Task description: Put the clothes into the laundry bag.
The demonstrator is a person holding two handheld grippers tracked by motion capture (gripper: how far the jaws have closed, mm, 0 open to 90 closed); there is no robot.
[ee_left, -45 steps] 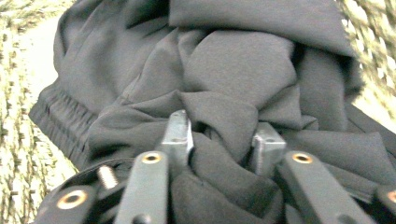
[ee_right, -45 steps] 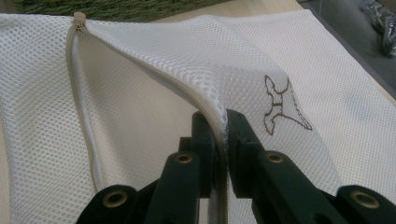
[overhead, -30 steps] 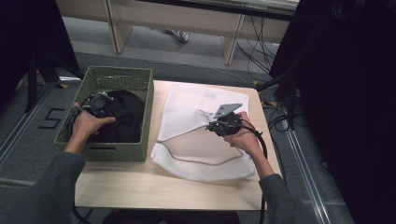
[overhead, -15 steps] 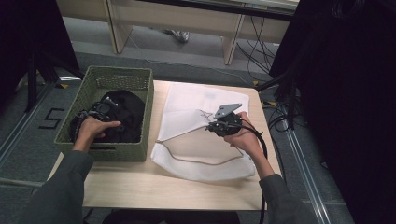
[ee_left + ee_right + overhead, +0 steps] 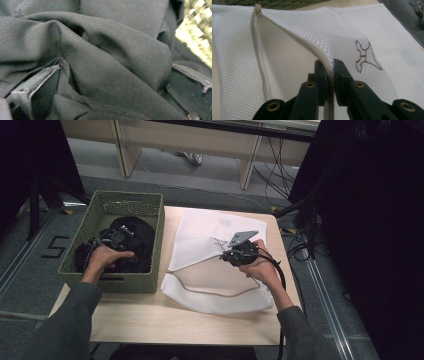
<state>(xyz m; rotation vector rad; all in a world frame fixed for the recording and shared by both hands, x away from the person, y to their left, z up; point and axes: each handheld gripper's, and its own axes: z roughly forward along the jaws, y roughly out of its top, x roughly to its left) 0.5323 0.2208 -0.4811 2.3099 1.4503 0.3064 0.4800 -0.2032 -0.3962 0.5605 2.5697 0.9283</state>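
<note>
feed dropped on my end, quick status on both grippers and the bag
Left gripper open, down on black cloth in green woven basket. Right gripper shut on white mesh laundry bag zipper edge. Nothing in the way.

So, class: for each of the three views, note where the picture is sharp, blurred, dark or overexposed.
High view: the table is evenly lit and the right side falls into near-black. Left gripper view: dim, the black garment is soft and the basket at top right is blurred and washed out. Right gripper view: bright, the mesh bag is crisp near the right gripper.
</note>
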